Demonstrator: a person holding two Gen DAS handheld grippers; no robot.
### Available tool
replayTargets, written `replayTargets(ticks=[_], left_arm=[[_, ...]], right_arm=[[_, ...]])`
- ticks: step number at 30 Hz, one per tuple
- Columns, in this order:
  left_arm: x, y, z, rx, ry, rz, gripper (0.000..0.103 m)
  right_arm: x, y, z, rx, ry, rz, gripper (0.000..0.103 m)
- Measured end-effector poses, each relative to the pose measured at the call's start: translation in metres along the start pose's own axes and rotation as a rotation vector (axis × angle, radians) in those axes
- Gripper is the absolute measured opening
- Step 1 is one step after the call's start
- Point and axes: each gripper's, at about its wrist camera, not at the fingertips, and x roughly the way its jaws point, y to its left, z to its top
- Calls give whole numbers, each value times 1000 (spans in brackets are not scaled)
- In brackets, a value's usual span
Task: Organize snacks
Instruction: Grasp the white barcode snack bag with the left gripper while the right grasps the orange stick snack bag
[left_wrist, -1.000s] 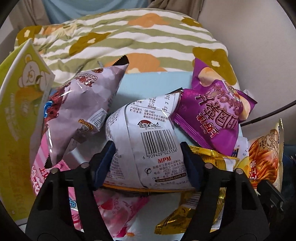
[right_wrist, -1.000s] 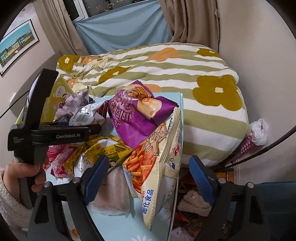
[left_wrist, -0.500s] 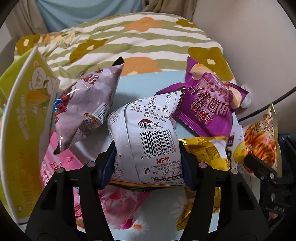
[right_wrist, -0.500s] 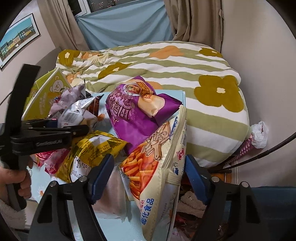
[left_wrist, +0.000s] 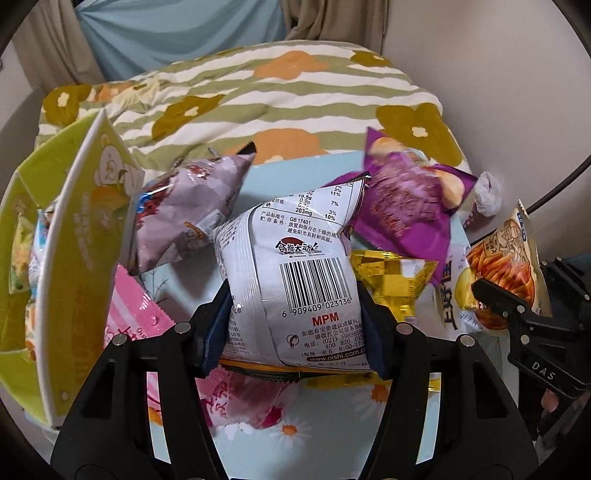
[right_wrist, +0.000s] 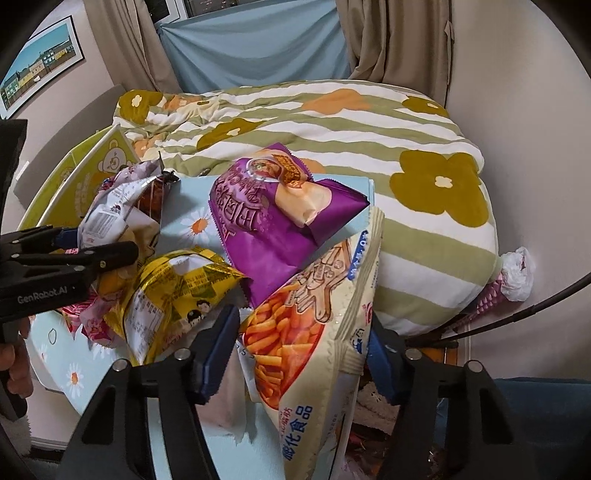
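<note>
6 snack bags (left_wrist: 295, 280); 1 box (left_wrist: 74, 258) (yellow-green); 2 grippers (left_wrist: 295, 328)

Soft dim light, fisheye warp, slight blur

This is a bedroom in someone's home: a bed (right_wrist: 332, 122) fills the far side under a green-and-white striped quilt (left_wrist: 258, 92) with big ochre and orange flowers, beige curtains (right_wrist: 391, 40) hang at the window with a blue cloth (right_wrist: 251, 48) draped across it, a framed picture of coloured houses (right_wrist: 37, 62) sits on the wall, and snack bags crowd a small daisy-patterned desk (right_wrist: 195, 218) against the bed
</note>
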Motion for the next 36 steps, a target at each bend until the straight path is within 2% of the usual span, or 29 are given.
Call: replayTargets(ticks=[6,7,17,23,29,36], left_arm=[[-17,-1,-2,-4,-33,-5,60],[-21,-1,-3,-6,-39,-8,60],[-61,-1,-2,-25,-121,-42,60],[-92,18,0,-71,-184,-58,60],[-121,65,8,-105,-240,-20,60],[-135,161,21,-142,-255,41,60]], right_arm=[[-14,-1,-6,6,-9,-16,40],[-17,-3,-8,15,-10,-10,35],[-55,4,-8,16,-65,-19,34],[-87,20,11,-19,-126,13,34],[-107,59,51,-64,-191,85,34],[-101,136,105,-116,-254,170,34]])
